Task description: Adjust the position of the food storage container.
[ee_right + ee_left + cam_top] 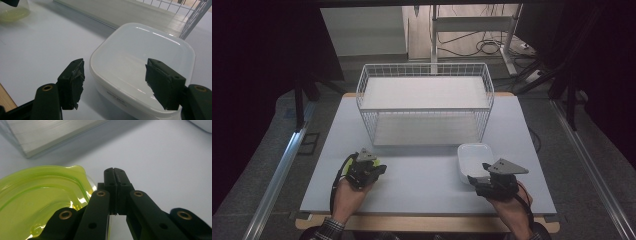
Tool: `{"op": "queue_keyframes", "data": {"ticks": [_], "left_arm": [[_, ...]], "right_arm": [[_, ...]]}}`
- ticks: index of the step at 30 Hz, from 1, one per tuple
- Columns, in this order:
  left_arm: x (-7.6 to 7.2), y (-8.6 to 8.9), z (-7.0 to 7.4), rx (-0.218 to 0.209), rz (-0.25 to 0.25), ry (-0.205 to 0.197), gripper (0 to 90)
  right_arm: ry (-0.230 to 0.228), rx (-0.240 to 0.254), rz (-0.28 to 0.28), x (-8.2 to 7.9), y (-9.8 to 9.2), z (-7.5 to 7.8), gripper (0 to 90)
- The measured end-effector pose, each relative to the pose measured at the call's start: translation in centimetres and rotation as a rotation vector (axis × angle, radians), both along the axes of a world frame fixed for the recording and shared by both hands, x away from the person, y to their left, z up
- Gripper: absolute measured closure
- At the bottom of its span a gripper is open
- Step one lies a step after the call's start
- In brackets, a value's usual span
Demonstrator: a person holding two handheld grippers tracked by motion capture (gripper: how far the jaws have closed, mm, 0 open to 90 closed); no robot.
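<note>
beside closed left tongs (115,173) a green lid (37,195); right tongs (115,82) open around white container (142,62)

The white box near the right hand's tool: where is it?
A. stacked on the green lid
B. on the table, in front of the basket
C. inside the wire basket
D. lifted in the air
B: the white box sits on the table, just in front of the wire basket.

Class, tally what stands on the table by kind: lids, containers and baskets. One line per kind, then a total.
Yellow-green lid: 1
White lidded container: 1
White wire basket: 1
Total: 3
</note>
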State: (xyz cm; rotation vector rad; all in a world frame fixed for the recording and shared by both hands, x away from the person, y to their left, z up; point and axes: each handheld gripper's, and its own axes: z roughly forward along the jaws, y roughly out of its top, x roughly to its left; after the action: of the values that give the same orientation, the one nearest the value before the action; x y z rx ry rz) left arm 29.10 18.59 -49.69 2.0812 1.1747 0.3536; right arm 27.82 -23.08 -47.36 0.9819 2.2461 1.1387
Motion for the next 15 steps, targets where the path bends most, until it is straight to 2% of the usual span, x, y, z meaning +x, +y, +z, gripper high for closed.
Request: {"op": "queue_keyframes", "data": {"ticks": [5, 7, 10, 12, 13, 14, 15], "left_arm": [[0.3, 1.1, 0.0, 0.006, 0.035, 0.004, 89.4], [0.3, 1.4, 0.1, -0.003, 0.041, 0.002, 89.3], [0.0, 1.3, 0.4, -0.017, 0.03, -0.008, 88.6], [-0.3, 0.9, 0.6, -0.039, 0.009, -0.018, 87.1], [-0.6, 0.3, 0.7, -0.052, -0.025, -0.037, 85.7], [-0.6, 0.3, 0.7, -0.052, -0.025, -0.037, 84.4], [-0.8, 0.0, 0.7, -0.053, -0.043, -0.041, 83.2]], "right_arm": [[0.004, -0.002, 0.002, 0.0, 0.0, -0.1, 32.5], [0.007, -0.001, -0.001, 0.0, 0.0, -0.1, 32.6], [0.007, 0.001, -0.006, 0.1, -0.1, -0.1, 33.2], [0.01, 0.001, -0.019, 0.2, -0.3, 0.0, 38.0], [0.012, 0.002, -0.026, 0.3, -0.4, 0.1, 41.1], [0.012, 0.002, -0.026, 0.3, -0.4, 0.1, 41.1], [0.021, 0.009, -0.035, 0.4, -0.9, 0.3, 48.7]]}}
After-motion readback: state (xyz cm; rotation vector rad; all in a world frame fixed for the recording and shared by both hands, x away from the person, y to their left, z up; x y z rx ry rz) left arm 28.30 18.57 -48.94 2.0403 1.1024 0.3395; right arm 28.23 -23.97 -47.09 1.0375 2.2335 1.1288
